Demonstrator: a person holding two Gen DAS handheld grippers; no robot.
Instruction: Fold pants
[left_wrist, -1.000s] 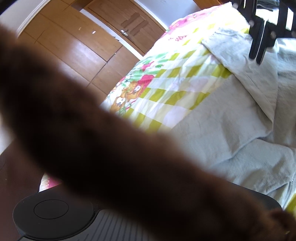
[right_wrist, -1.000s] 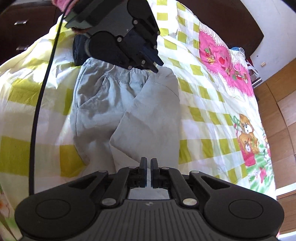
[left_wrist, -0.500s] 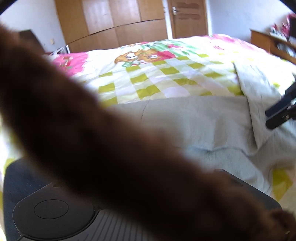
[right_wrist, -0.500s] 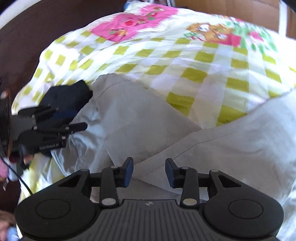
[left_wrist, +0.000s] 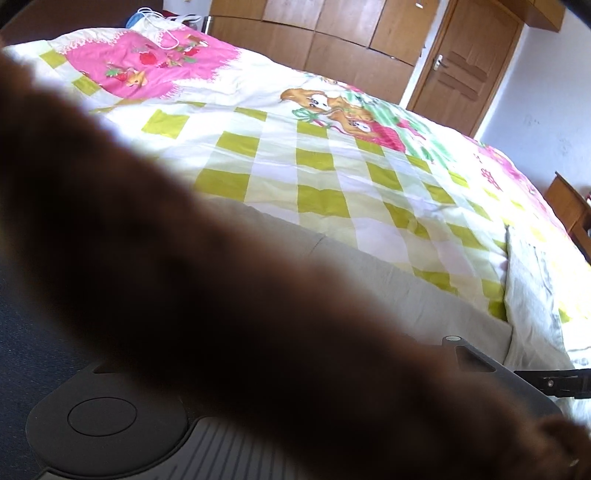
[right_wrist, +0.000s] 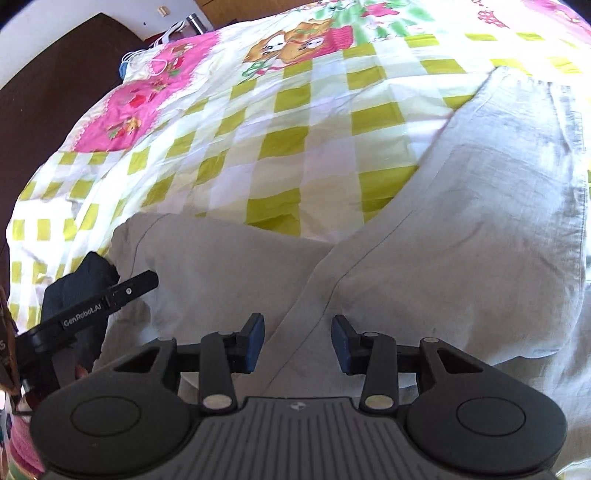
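Pants (right_wrist: 424, 258): pale grey, wrinkled woven cloth, partly folded, on the bed at 6 to 3 o'clock in the right wrist view.
Bedspread (right_wrist: 280, 140): smooth cotton, lime-and-white checks, pink cartoon patches.
Right gripper (right_wrist: 297, 341): released, blue pads wide apart over a seam.
Left gripper (right_wrist: 140, 282): slim black fingers at 9 o'clock; clenched or not, cannot tell.
Brown blur (left_wrist: 184, 295): soft, unfocused, hiding most of the left wrist view.
Dark cloth (right_wrist: 77, 284): navy, bunched, half-covered.
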